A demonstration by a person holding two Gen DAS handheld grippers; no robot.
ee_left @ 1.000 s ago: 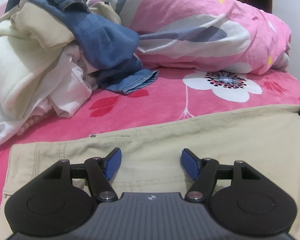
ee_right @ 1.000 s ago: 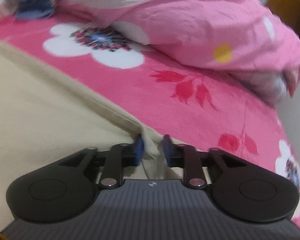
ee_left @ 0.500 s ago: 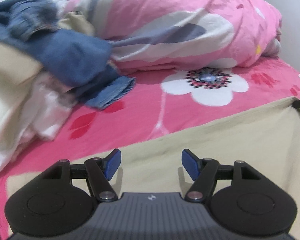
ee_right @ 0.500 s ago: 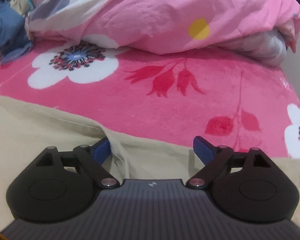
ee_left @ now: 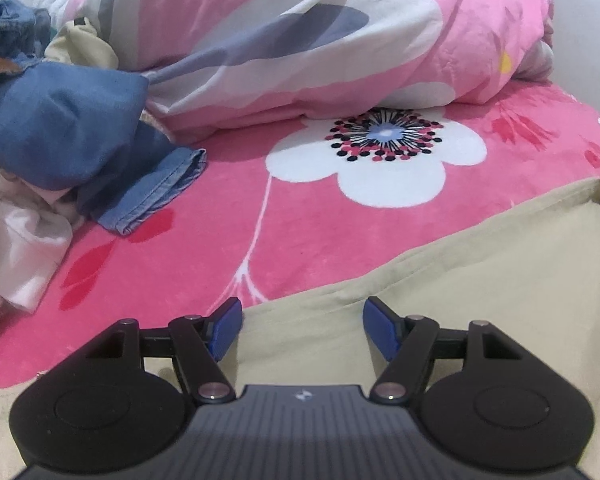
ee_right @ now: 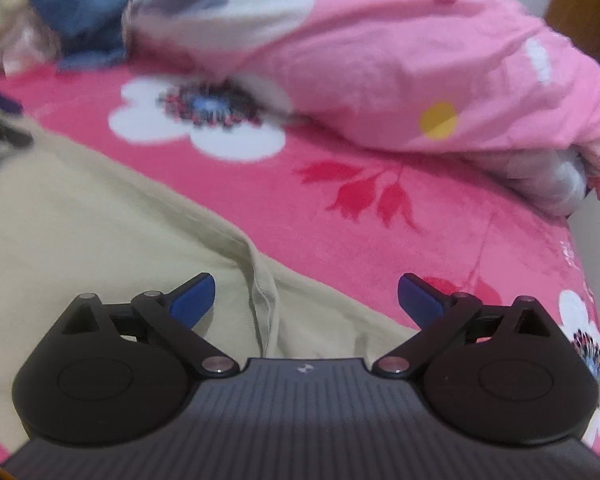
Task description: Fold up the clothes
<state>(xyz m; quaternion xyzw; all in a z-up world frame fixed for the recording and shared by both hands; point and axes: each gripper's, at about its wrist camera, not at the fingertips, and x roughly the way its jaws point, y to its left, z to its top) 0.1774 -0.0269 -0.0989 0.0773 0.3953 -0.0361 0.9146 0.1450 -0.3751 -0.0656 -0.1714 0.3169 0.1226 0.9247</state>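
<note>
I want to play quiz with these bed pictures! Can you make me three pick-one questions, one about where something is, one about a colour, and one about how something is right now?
1. Where is the blue denim piece?
A. left of the rolled quilt
B. on the beige garment
C. on the floor

2. What colour is the bedsheet?
A. green
B. pink
C. grey

3. How is the right gripper?
A. shut on the beige garment
B. open, holding nothing
C. shut on the quilt

Answers:
1 A, the denim piece lies left of the quilt.
2 B, the bedsheet is pink with white flowers.
3 B, the right gripper has just been opening; the beige garment lies free.
</note>
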